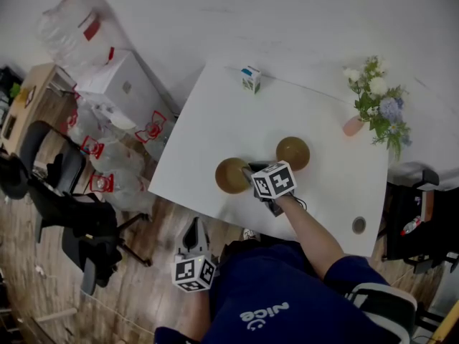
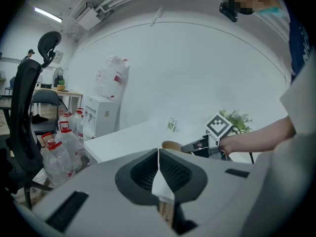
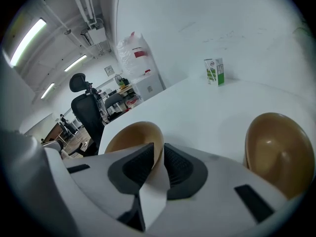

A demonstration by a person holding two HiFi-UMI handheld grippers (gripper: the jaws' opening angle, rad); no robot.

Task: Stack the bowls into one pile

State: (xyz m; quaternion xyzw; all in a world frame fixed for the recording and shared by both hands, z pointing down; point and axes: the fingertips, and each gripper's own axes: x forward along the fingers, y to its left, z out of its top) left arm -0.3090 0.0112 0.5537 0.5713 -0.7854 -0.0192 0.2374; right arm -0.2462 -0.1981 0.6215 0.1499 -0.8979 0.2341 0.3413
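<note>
L claw (image 2: 158,162), held off the desk's near edge, is seen fully closed, pads together, nothing betw. them. R claw (image 3: 161,157) is narrowed to a slit, w/ the rim of the 1st bowl (image 3: 136,135) pinched betw. its pads; that bowl is set by the desk's (image 1: 208,120) near edge. The 2nd bowl (image 1: 292,153) is placed just beyond, to the right, apart from it. A carton (image 1: 250,79) is stood at the far edge.
</note>
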